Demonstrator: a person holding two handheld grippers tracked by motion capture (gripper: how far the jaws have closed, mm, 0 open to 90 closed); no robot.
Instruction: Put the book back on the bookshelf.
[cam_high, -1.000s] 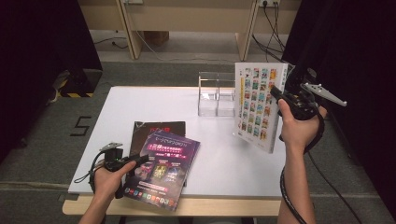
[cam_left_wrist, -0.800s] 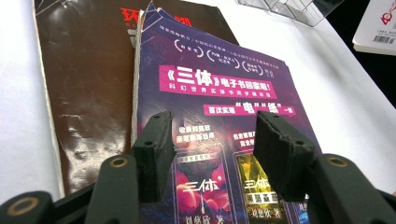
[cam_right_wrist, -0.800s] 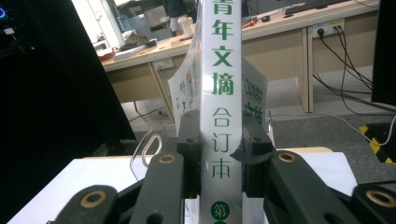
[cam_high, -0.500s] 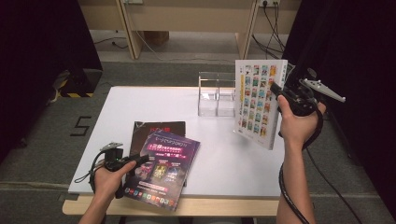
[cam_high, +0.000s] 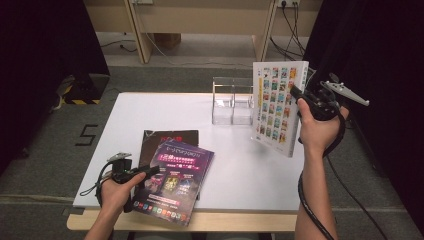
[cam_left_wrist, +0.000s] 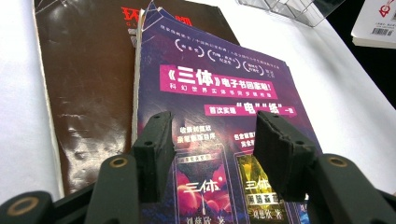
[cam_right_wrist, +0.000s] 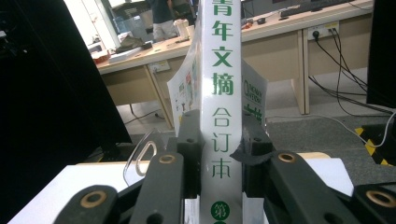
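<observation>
My right gripper (cam_high: 296, 94) is shut on the spine of a white book (cam_high: 277, 107) whose cover is a grid of small pictures. It holds the book upright in the air over the table's right side. In the right gripper view the spine (cam_right_wrist: 219, 93), with green characters, stands clamped between the two jaws of my right gripper (cam_right_wrist: 219, 140). My left gripper (cam_high: 152, 170) rests low at the left edge of a purple magazine (cam_high: 177, 182) near the table's front. In the left gripper view the jaws of my left gripper (cam_left_wrist: 212, 135) stand apart over the purple cover (cam_left_wrist: 210, 84), open.
A dark brown magazine (cam_high: 167, 140) lies under the purple one, also seen as a dark magazine (cam_left_wrist: 88, 79) in the left gripper view. A clear acrylic holder (cam_high: 232, 100) stands at the back of the white table (cam_high: 150, 110), left of the held book. Desks and cables lie beyond.
</observation>
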